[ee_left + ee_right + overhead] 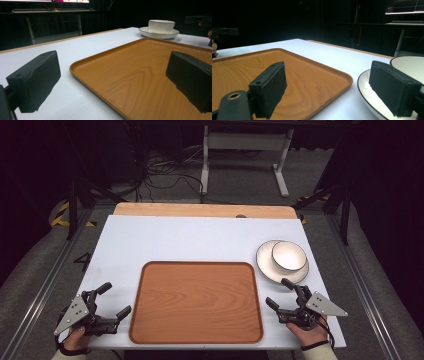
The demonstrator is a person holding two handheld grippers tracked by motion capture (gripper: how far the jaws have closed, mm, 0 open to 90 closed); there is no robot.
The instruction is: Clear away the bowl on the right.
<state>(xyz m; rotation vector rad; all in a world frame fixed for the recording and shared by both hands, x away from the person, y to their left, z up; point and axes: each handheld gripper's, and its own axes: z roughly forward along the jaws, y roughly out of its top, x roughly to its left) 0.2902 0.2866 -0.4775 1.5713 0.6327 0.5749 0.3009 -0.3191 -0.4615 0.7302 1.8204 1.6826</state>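
At eight o'clock on the desk [200, 232], the left gripper [114, 299] hovered, fingers apart, empty. The tray [196, 302] lay centred. At four, the right gripper [280, 293], fingers apart, neared the plate [265, 265] and bowl [288, 256]; a careless nudge might topple the bowl.

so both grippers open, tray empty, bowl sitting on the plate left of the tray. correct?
One thing is wrong: the bowl on the plate stands right of the tray, not left, as the high view shows. The rest holds: the left gripper and right gripper are both open, and the tray is empty.
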